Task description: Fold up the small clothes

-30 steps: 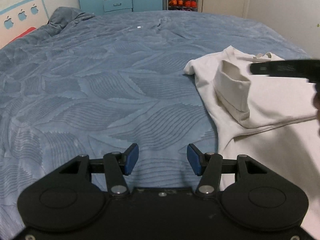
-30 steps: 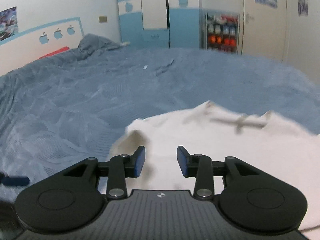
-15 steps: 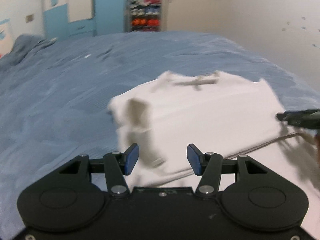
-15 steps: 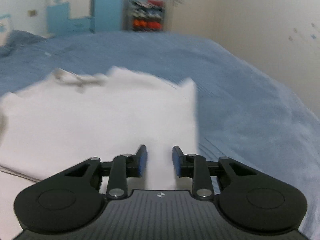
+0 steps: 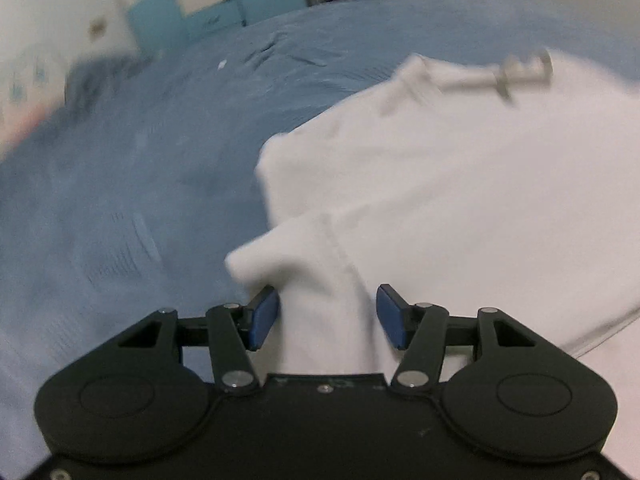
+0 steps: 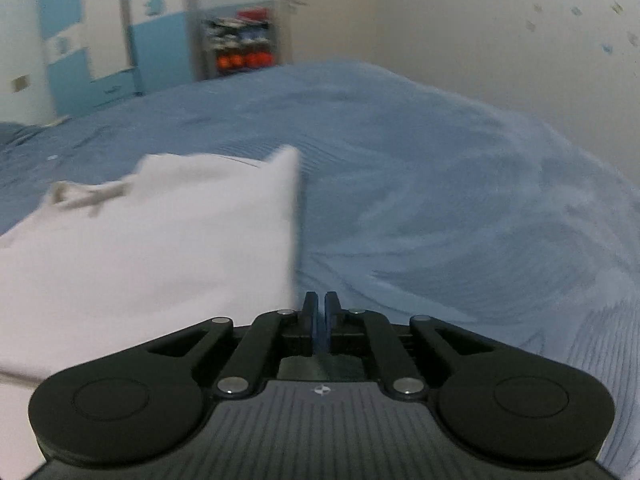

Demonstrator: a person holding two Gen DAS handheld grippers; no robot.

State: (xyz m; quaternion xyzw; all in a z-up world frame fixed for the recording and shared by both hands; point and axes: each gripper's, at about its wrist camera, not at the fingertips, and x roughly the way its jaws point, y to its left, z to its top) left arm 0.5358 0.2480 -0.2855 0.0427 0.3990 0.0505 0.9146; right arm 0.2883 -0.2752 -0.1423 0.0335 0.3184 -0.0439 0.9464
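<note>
our left gripper (image 5: 326, 316) gapes wide around the folded sleeve of the white shirt (image 5: 460, 200); our right gripper (image 6: 320, 316) is pinched together just right of the shirt's edge, above the blue bedspread (image 6: 440, 208).

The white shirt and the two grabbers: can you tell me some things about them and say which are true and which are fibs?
1. The white shirt lies on a blue bedspread. True.
2. The left gripper is shut tight. False: its jaws are apart, with a white fold between them.
3. The right gripper has its jaws closed together. True.
4. The shirt is red. False: it is white.
5. The right gripper points at the middle of the shirt. False: it sits at the shirt's right edge.
</note>
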